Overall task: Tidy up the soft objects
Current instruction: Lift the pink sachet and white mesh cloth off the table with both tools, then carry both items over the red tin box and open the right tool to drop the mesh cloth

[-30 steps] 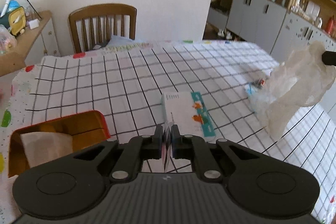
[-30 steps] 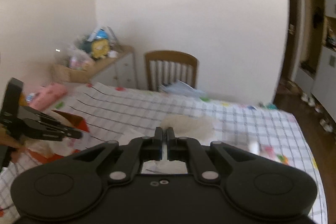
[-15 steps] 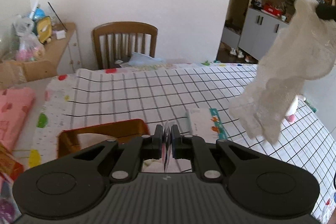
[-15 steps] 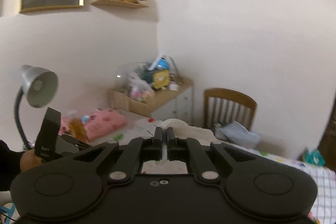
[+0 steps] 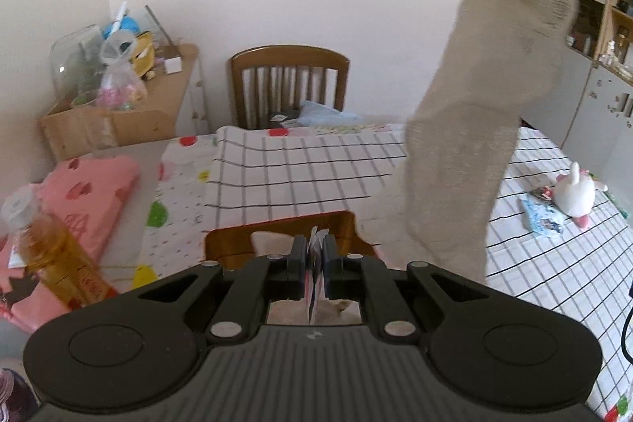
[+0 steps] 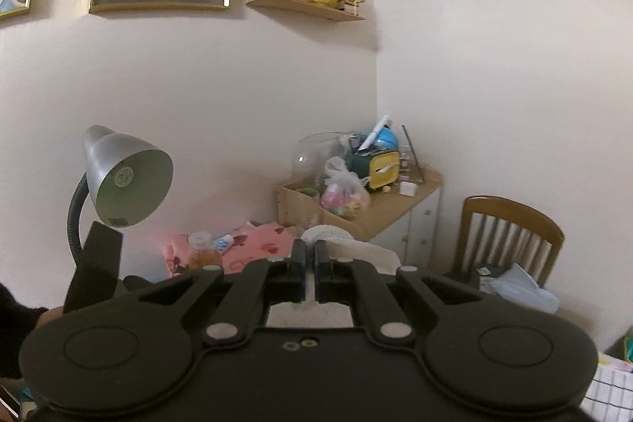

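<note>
The cream open-knit cloth [image 5: 474, 129] hangs by its top edge from our right gripper [image 6: 310, 248], whose jaws are pressed together on the fabric. It drapes high above the black-grid white tablecloth [image 5: 300, 169], its lower end dangling just right of the orange-brown rectangular box [image 5: 277, 232]. In the right wrist view, the knit shows as a pale bunch [image 6: 336, 240] beyond the fingertips. Our left gripper [image 5: 315, 248] is clamped on a thin white-and-blue packet [image 5: 315, 275], held directly over the box. We see a beige cloth [image 5: 263, 242] lying inside the box. A white plush rabbit toy [image 5: 573, 192] rests on the tablecloth at right, well apart from the box.
</note>
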Demonstrator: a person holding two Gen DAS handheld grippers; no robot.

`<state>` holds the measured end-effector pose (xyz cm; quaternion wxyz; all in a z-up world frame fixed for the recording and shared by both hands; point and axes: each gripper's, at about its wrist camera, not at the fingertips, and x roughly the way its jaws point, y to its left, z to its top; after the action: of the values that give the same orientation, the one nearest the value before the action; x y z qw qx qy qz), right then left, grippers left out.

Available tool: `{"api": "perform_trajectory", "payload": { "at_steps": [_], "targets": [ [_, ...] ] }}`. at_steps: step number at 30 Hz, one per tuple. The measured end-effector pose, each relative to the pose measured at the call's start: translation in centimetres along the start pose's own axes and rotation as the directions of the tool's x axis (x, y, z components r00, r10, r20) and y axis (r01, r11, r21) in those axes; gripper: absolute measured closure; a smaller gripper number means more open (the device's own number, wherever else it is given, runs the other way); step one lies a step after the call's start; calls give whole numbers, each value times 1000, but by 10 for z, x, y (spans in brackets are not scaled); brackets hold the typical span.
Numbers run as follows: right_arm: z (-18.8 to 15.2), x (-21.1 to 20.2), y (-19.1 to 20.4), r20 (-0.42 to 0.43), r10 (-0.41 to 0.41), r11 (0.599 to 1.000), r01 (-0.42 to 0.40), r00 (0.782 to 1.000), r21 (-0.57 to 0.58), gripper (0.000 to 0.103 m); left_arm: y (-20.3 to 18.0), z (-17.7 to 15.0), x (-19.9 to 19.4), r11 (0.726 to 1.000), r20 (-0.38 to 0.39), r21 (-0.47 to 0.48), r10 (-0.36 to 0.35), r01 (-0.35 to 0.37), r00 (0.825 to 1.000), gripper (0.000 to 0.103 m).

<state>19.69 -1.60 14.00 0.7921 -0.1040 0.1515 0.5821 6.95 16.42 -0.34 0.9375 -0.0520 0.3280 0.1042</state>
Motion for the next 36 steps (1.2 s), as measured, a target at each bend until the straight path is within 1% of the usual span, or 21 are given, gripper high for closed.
{"api": "perform_trajectory", "payload": {
  "at_steps": [7,13,19,24,29,33,36],
  "targets": [
    [-3,58,12,-37,4,1000,-4,999,1,100,13,-10,4,999,-22,-23,38,-39,999,95],
    [-32,103,9,-125,2,1000,0,992,16,100,15,-17,21,998,-44,-34,57,-58,997,95],
    [-77,143,-7,-269,13,996,12,963,89,100,14,-24,43,997,-81,-36,68,-71,994,95],
    [-111,163,-11,-366,49,990,2,929,138,100,18,-28,61,995,-109,-50,77,-83,991,95],
    [-137,175,-4,-438,66,992,-13,897,123,100,20,-33,75,994,-137,-63,77,-86,988,95],
    [-150,182,-2,-469,70,992,-12,881,125,99,20,-36,82,994,-153,-68,75,-86,985,95],
    [-157,185,-2,-487,76,990,-10,870,138,96,20,-38,86,994,-168,-65,79,-91,983,95]
  ]
}}
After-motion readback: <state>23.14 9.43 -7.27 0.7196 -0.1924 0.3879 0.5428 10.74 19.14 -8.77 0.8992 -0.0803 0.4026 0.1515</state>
